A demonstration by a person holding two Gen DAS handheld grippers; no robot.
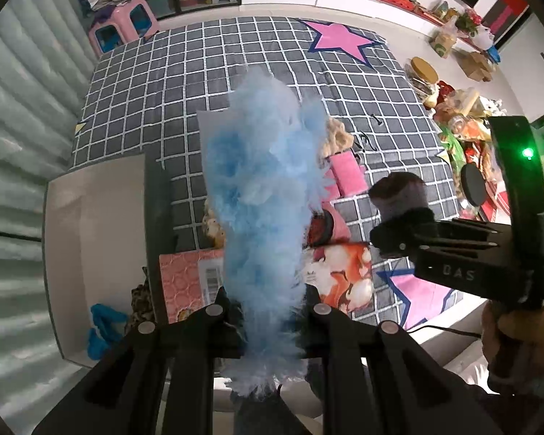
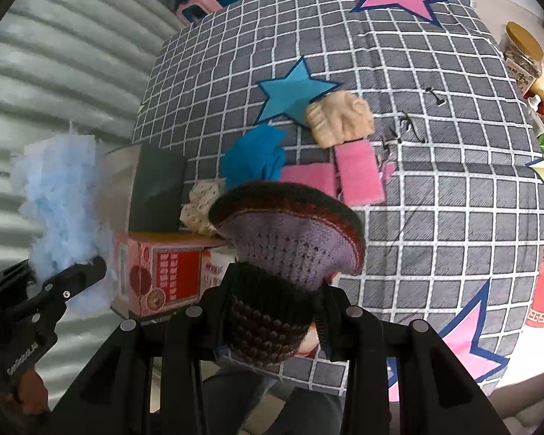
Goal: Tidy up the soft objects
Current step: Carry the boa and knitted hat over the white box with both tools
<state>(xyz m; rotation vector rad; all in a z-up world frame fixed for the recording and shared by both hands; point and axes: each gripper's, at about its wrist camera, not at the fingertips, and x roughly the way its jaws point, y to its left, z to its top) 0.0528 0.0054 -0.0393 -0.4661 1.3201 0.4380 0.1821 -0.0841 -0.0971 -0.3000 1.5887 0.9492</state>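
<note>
The left hand-held gripper (image 1: 268, 311) is squeezed tight on a fluffy light-blue feather puff (image 1: 264, 195). The puff hangs high in the air, above the things on the bed and right next to the open white cardboard box (image 1: 90, 239).

The right hand-held gripper (image 2: 272, 322) is closed on a knitted woolly hat with purple, brown and dark stripes (image 2: 286, 239). The hat is off the bed too, and it flops out wide past the fingers.

Both soft things are up in the air, so neither one is put away yet.

Inside the white box I can see a blue crinkly thing (image 1: 103, 330) and a brown spotty soft thing (image 1: 139, 299) near one corner. So I think some tidying is done already.

A lot is left on the gray checked blanket with pink stars (image 2: 435, 217). There is a cream-colored plush toy (image 2: 341, 119), two pink flat sponges (image 2: 359, 174) lying just beside each other, a bright blue crumpled cloth (image 2: 254, 159), and a small white dotted fabric bundle (image 2: 199, 206). A red and pink printed carton (image 2: 156, 275) sits near the white box.

I think the job is about in the middle. The puff and the hat need to go down first, and then the others have to be picked up.
</note>
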